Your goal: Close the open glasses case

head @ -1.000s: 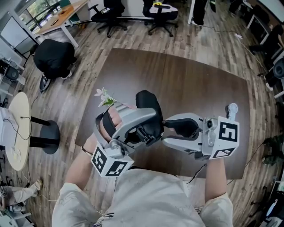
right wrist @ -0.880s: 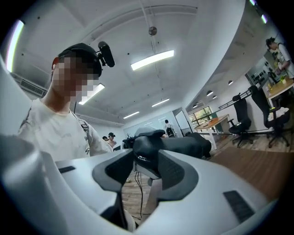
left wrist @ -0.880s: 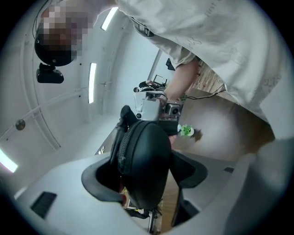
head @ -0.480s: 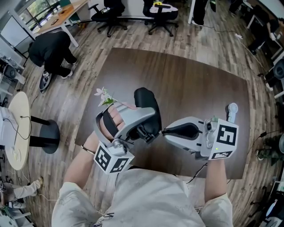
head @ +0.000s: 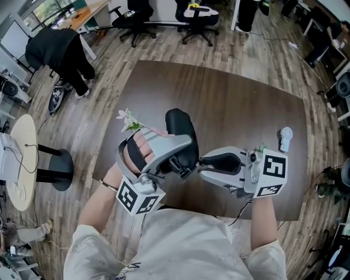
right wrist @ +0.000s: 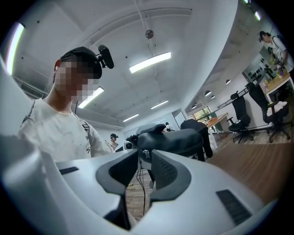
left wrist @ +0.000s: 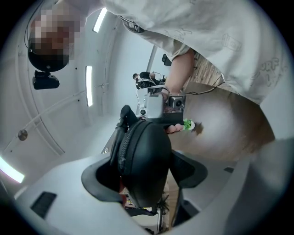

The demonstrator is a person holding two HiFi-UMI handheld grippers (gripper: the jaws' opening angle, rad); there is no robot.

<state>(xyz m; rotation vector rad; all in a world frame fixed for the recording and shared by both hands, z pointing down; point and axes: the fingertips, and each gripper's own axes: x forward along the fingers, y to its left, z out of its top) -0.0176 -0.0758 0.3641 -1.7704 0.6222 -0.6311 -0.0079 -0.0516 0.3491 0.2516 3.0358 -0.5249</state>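
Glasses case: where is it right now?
Head view, left of centre: the glasses case is clamped in the left tool, held up over the near part of the brown table.

Office with swivel chairs [head: 135,17], desks [head: 82,15]

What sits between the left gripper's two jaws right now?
The black glasses case, clamped between the pads of the left gripper, as the left gripper view shows.
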